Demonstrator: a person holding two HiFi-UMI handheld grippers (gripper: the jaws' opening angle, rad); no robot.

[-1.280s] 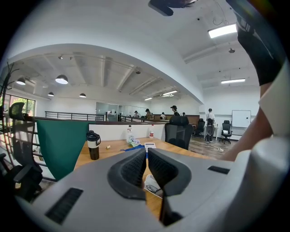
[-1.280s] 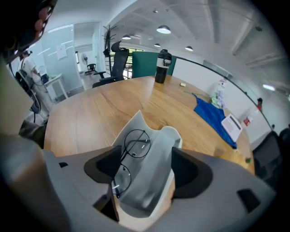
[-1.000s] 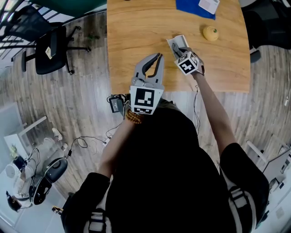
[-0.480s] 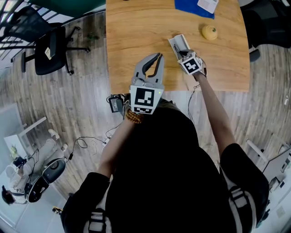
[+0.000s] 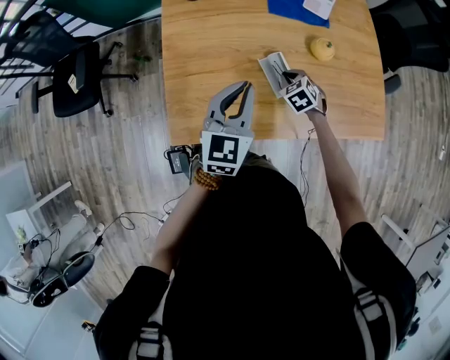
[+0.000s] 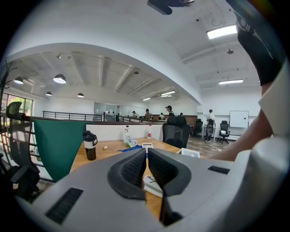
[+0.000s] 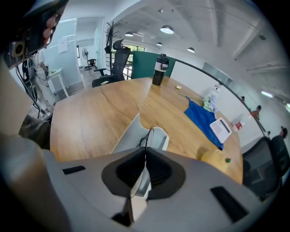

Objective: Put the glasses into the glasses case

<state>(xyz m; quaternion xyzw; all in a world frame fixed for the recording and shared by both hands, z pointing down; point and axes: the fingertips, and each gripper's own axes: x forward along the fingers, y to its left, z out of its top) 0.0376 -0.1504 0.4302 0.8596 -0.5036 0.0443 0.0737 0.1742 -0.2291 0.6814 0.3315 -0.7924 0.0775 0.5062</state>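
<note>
The white glasses case (image 5: 271,67) lies open on the wooden table (image 5: 211,42), right of the middle. My right gripper (image 5: 287,81) hangs over its near end, pointing steeply down. In the right gripper view the right gripper (image 7: 146,156) is shut on the thin black wire frame of the glasses (image 7: 147,137), just above the case (image 7: 128,136). My left gripper (image 5: 242,87) is held level over the table's near edge, shut with nothing between its pads (image 6: 136,170). Past them the case (image 6: 155,185) shows low on the table.
A yellow fruit (image 5: 323,48) lies to the right beyond the case. A blue cloth (image 5: 297,13) with a white card on it sits at the far edge. A black tumbler (image 7: 159,69) stands at the far side. An office chair (image 5: 77,74) stands on the floor at the left.
My right gripper has drawn a little to the right and up from the case. The left gripper has stayed where it was.
</note>
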